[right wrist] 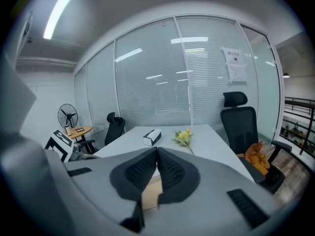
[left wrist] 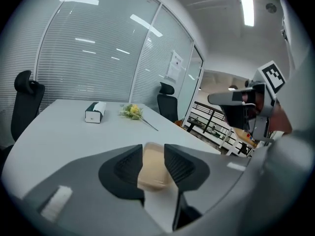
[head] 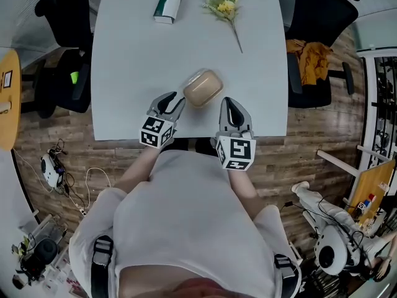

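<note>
**Tabletop from the head view; 12 o'clock points away from the person.** A tan lidded container [head: 203,87] lies on the grey table [head: 136,54] near its 6 o'clock edge, between the two hand-held grippers. Its long axis runs roughly from 8 o'clock to 2 o'clock.

**Left gripper** [head: 173,103]. The container lies at about 2 o'clock from this gripper, whose jaws point the same way, nearly in line with the long axis. Its tips stand just beside the container's near end; contact cannot be judged. In the left gripper view the left gripper [left wrist: 153,147] has its jaws narrowly apart and empty. The container [left wrist: 153,168] shows through the gap, just past the tips, with its sides running on behind both jaws.

**Right gripper** [head: 229,107]. The container lies at about 10 o'clock from this gripper, near but apart. In the right gripper view the right gripper [right wrist: 157,150] has its tips pressed together on nothing. A tan strip of the container [right wrist: 150,193] shows beneath them.

**Reading.** The left gripper is the nearer and the better aligned. Since the container looks broader than the present gap, a grip would probably need wider jaws and a short advance toward 2 o'clock.

**Background.** A tissue box [head: 167,6] and a flower sprig [head: 224,6] lie well apart, toward 12 o'clock.
</note>
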Available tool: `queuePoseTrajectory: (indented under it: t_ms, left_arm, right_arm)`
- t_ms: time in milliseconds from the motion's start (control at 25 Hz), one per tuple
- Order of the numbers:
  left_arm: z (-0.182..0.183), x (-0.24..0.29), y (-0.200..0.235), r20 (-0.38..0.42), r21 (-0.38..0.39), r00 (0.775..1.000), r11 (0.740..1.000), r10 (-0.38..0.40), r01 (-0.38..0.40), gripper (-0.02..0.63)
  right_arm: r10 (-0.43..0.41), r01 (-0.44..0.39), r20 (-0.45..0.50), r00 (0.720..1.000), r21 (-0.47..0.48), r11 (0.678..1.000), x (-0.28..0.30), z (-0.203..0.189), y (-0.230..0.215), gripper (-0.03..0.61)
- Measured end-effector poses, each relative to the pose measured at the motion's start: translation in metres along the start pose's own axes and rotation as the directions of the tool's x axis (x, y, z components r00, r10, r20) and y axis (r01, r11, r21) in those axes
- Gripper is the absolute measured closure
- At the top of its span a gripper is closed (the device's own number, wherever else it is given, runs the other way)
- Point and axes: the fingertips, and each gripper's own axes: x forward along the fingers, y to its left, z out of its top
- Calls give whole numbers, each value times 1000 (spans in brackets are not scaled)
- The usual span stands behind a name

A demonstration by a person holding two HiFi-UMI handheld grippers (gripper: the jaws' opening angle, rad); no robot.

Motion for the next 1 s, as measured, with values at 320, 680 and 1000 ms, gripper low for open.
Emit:
queuePoseTrajectory:
  t_ms: [320, 680, 1000]
  left_arm:
    - [-30, 31, 22, -130, 34, 991, 999, 27, -23, 491]
    - [-55, 58, 37, -248, -25, 968, 999, 30, -38, 491]
    - [-68, 69, 45, -320, -61, 947, 997, 33, -56, 491]
  right_arm:
    - [-14, 14, 4, 1000, 9, 1000, -3, -1, -5, 571]
    - [-35, 35, -5, 999, 10, 999, -7, -7, -13, 571]
    - [-37, 37, -3, 999, 11, 999, -10, -8, -12, 571]
